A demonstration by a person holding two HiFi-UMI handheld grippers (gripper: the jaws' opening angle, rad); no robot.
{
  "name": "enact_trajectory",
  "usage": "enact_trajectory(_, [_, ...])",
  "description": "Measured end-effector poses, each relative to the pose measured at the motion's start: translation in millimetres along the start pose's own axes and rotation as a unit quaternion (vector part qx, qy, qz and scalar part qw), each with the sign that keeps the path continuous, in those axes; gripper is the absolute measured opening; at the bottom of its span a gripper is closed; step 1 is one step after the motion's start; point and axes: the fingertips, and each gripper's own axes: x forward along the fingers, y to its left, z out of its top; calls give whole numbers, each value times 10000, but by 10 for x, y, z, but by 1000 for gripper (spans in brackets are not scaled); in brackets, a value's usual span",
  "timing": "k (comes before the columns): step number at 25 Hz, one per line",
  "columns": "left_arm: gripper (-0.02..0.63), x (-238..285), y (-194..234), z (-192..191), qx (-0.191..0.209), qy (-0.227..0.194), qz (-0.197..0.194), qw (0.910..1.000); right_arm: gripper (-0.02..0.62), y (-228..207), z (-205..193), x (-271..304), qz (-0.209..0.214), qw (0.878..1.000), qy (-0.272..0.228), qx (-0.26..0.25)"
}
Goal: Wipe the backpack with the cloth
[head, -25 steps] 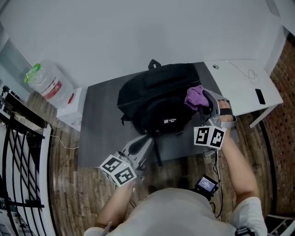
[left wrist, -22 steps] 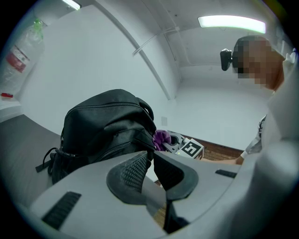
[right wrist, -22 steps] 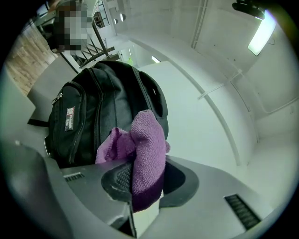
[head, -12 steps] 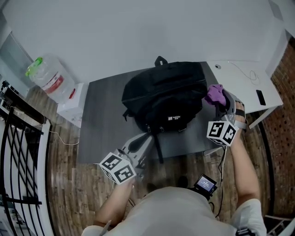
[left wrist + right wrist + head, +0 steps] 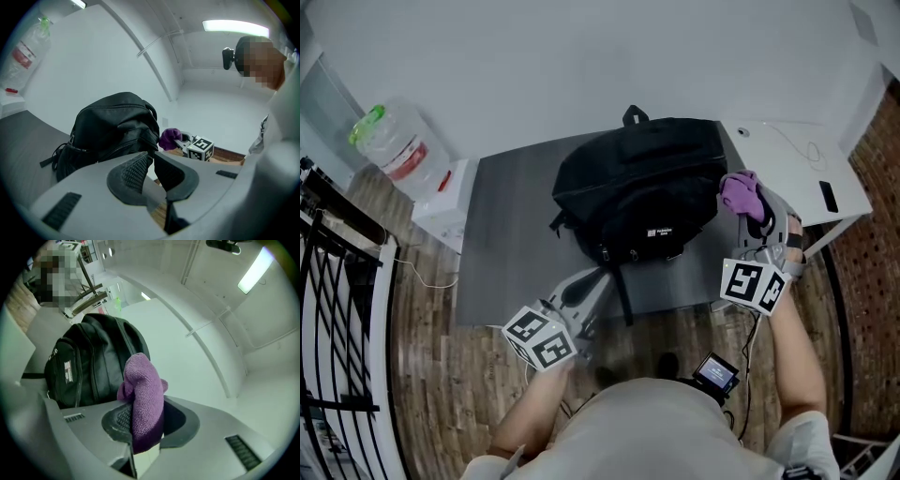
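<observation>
Right gripper [image 5: 143, 420]: my jaws clamp the purple cloth [image 5: 143, 394] just beside the backpack [image 5: 642, 192], poised for wiping | Left gripper [image 5: 151, 169]: jaws together, empty, parked clear | Backpack: lies on grey table [image 5: 502, 253].

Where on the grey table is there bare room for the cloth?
Widest: the grey table's left part, between the black backpack and the white box. The front strip is narrow, with a strap across it. The right side is crowded: the right tool holds the cloth.
</observation>
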Motion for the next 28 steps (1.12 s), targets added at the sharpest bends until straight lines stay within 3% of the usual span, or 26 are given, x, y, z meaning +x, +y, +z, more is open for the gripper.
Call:
enact_trajectory(8, [41,-164,119,23,-53,-96,88,9999,92,551,1205,-285,552,9904,-1267,56])
enact_trajectory(13, [41,-329,191,12,-83,-112,216,9997,92,1009,1859,-471,989,9757,-1952,68])
enact_trajectory(17, [41,-441,257,10,-149,-155,332,9992,92,1422,2245,-602,1335,9597,-2459,-246])
enact_trajectory(23, [41,-521,305,-18,-217,-154,458,9986,92,1958,2129,-447,1666,9512,-2440,-887])
enact_trajectory(28, [41,-480,281,-40,-243,-132,465,9985,92,1939,1841,-359,1603,9542,-2300,-1047])
